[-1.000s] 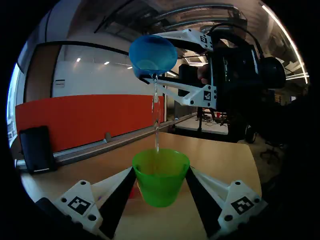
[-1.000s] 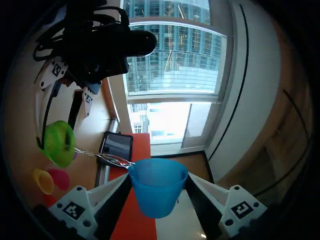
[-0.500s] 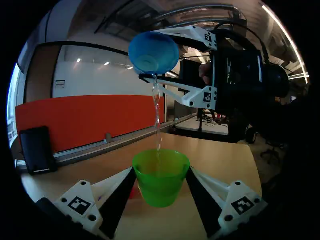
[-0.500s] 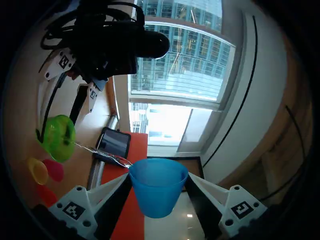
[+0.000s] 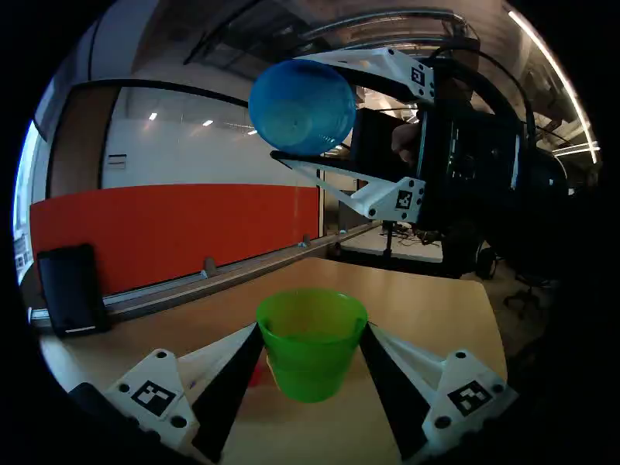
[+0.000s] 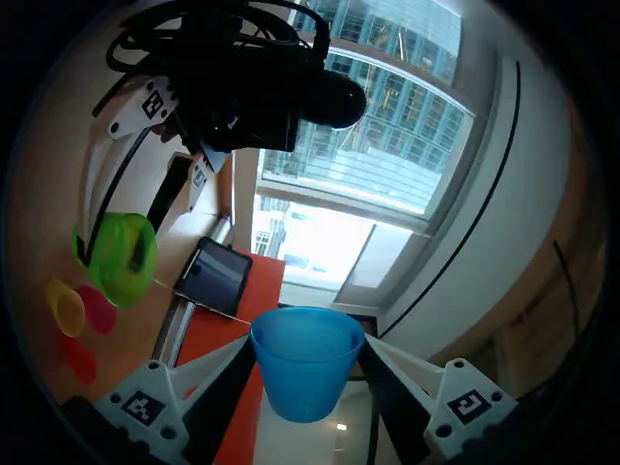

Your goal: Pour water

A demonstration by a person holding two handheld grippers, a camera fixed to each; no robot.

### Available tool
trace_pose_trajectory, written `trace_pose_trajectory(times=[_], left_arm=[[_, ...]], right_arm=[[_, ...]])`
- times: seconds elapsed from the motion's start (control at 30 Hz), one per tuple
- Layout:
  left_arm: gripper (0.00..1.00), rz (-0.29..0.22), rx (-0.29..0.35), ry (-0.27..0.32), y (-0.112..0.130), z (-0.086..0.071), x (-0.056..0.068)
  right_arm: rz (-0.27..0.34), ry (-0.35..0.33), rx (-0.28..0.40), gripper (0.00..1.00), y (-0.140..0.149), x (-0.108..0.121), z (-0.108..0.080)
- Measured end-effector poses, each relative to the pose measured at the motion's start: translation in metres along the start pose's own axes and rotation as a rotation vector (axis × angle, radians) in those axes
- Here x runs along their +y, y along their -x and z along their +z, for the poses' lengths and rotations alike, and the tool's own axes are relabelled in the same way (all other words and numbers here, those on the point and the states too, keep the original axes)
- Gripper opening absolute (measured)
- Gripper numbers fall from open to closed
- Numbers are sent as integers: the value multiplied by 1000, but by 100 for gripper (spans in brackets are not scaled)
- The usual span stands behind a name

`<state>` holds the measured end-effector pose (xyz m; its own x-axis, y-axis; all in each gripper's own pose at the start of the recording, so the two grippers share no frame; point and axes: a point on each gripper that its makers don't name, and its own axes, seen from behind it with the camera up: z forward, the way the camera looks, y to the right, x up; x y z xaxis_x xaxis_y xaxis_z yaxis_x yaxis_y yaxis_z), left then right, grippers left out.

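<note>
The left gripper (image 5: pixel 310 335) has its two white plastic fingers closed in against the sides of a translucent green plastic cup (image 5: pixel 310 364). The cup is tapered and smooth, and it stands upright over the pale wooden tabletop (image 5: pixel 434 302); I cannot tell whether its base touches the wood. High above it the right gripper (image 5: pixel 298 108) is clamped the same way on a translucent blue plastic cup (image 5: pixel 301 108), also tapered. That one is tipped right over on its side, with its round mouth facing down toward the green one. In the right gripper view a hair-thin thread of water (image 6: pixel 201 302) runs between the two rims. Behind them, a flat black tablet (image 5: pixel 70 291) leans against a matte orange wall panel (image 5: pixel 170 225). Near the green cup sit three small glossy cups: yellow (image 6: pixel 63 306), pink (image 6: pixel 99 308) and red (image 6: pixel 77 360).
</note>
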<state>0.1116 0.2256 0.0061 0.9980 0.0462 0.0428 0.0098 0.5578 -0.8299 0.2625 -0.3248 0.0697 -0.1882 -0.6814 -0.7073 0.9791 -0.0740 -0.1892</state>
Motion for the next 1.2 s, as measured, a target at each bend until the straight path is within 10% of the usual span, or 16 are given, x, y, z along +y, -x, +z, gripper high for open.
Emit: trace_pose_trajectory(times=[0.47,1.2], left_arm=[[85,4,4,-5,-1,-4,-1],[85,12,5,-18,-3,-7,-7]], right_arm=[[246,-11,0,91,4,-11,-7],[1144,-47,-44,91,15,-25,-30]])
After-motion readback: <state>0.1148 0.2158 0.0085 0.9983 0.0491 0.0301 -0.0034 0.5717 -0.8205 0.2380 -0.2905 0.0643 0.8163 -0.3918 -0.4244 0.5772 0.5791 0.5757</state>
